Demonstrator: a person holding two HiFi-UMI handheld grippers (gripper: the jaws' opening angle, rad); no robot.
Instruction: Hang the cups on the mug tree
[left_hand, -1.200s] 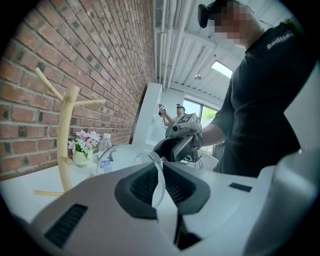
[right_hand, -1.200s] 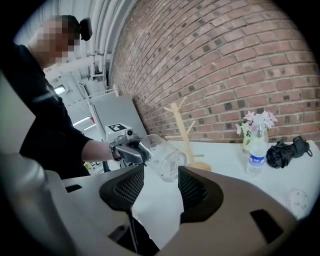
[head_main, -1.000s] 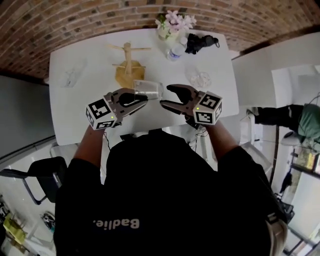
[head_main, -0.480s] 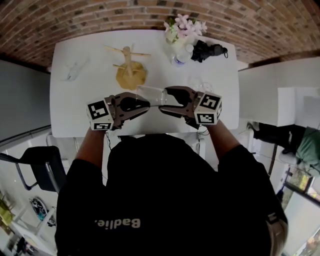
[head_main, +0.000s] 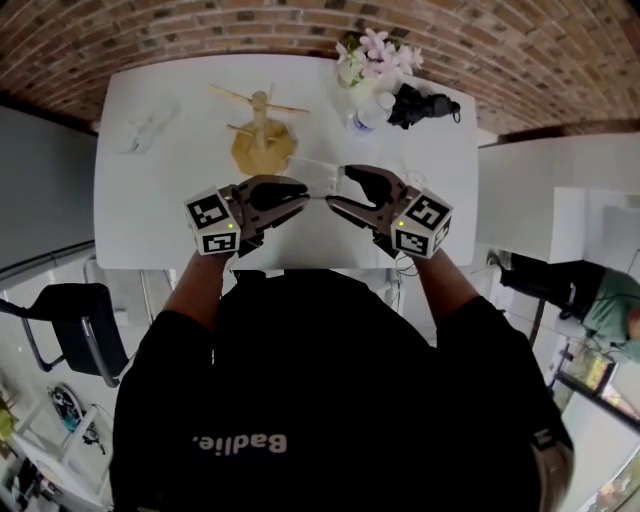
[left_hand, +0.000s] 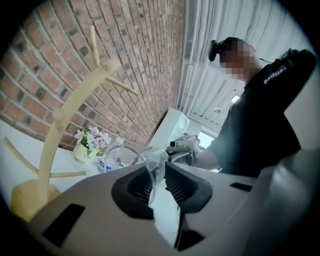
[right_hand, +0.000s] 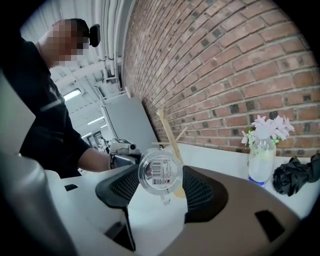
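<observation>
Cup (right_hand: 160, 172) gripped at its base by right gripper (head_main: 337, 190), jaws just closing, rim left loose between left gripper's (head_main: 301, 195) just-opening jaws, tree (head_main: 262, 140) behind.

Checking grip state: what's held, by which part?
Glass cup: right gripper, jaws just closing, clamps its body near the base; left gripper, jaws just opening, straddles the rim wall.

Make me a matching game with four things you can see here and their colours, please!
Things:
1. mug tree
2. glass cup
3. flowers
4. bundle beside the flowers

Colours:
A. see-through
B. black
C. pinkish
D. light wood

Pairs: 1-D, 2-A, 3-C, 4-B
</observation>
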